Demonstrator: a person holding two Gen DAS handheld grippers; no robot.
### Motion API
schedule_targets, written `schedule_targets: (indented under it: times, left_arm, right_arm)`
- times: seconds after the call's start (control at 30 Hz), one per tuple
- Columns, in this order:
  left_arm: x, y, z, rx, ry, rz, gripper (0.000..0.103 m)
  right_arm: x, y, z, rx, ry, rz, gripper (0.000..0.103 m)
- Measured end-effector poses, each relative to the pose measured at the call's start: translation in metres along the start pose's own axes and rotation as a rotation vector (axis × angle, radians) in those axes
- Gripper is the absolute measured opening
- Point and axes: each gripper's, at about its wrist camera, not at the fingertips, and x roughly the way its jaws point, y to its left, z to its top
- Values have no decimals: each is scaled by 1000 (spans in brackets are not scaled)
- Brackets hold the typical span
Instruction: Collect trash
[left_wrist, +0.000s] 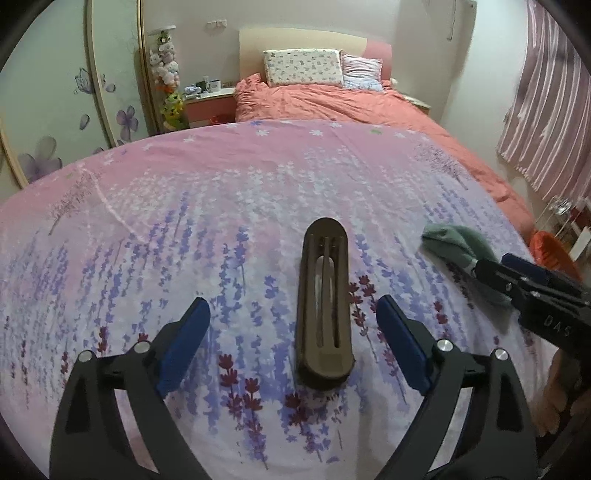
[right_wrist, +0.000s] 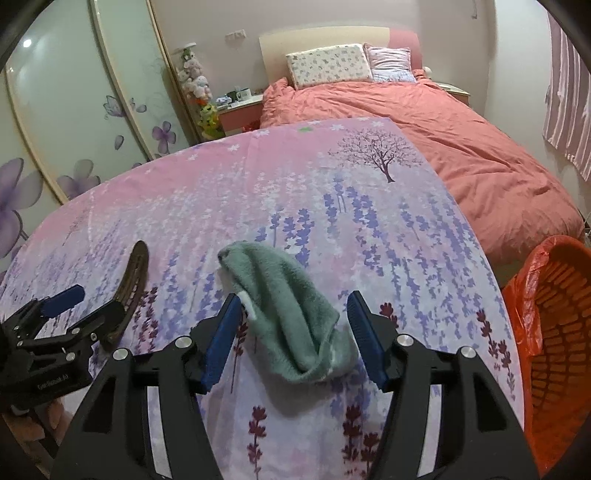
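The left gripper (left_wrist: 293, 343) is hanging over a flowered sheet (left_wrist: 221, 206) with its jaws standing wide apart. A long brown slotted object (left_wrist: 324, 310) is lying flat on the sheet between the blue pads (left_wrist: 183, 345), touching neither of them. What this object is cannot be told from either view.

The right gripper (right_wrist: 291, 338) is also standing with its jaws apart. A green fuzzy cloth (right_wrist: 291, 317) is lying crumpled on the sheet between its pads. The left pad (right_wrist: 221, 339) is sitting just beside a whitish edge of the cloth; whether it is touching cannot be told. The other pad is standing clear of the cloth. Nothing is being clamped by either tool.

The left wrist view is showing the brown object along its full length, with the cloth (left_wrist: 458, 243) only partly visible at the right, behind the tip of the right gripper (left_wrist: 491, 271). The right wrist view is showing the whole cloth, while the brown object (right_wrist: 129, 288) is appearing at the left as a curved strip, its near end hidden behind the left gripper (right_wrist: 74, 310).

The right wrist view alone is giving a clear look at an orange basket (right_wrist: 554, 332) lined with an orange bag, standing beside the sheet's right edge. In the left wrist view only a small part of it (left_wrist: 550, 251) is showing. Both views are showing a bed with a salmon quilt (right_wrist: 461, 147) beyond the sheet.
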Motion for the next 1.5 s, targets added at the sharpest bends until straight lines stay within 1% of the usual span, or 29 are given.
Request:
schedule_targets:
  times: [0.03, 0.1, 0.2, 0.37, 0.43, 1.13, 1.23, 1.37, 1.4, 1.47, 1.5]
  left_arm:
    - [1, -2, 1, 7, 2, 22, 93]
    - [2, -3, 1, 13, 0, 37, 97]
    - [5, -5, 1, 19, 9, 27, 99]
    - [20, -7, 2, 14, 82, 44, 100]
    - [21, -4, 1, 1, 81, 38, 99]
    - [23, -3, 0, -3, 82, 35, 100]
    - [23, -3, 0, -2, 82, 36, 100]
    - [23, -3, -1, -1, 82, 38, 100]
    - [23, -3, -1, -1, 82, 39, 100]
    - [25, -4, -1, -3, 82, 44, 100]
    - [26, -5, -1, -1, 82, 45, 100]
  right_arm:
    - [3, 0, 1, -1, 6, -4, 60]
    - [7, -1, 1, -3, 21, -6, 60]
    - [6, -1, 2, -1, 20, 1, 60]
    - [6, 1, 0, -9, 23, -10, 60]
    - [7, 2, -1, -13, 24, -15, 60]
    - [9, 7, -2, -15, 27, -7, 64]
    - [9, 11, -2, -24, 30, -19, 64]
    - [12, 19, -1, -61, 36, -59, 66]
    - [12, 19, -1, -60, 35, -56, 64]
    - [11, 15, 0, -42, 27, -44, 54]
    - [10, 13, 0, -30, 23, -42, 44]
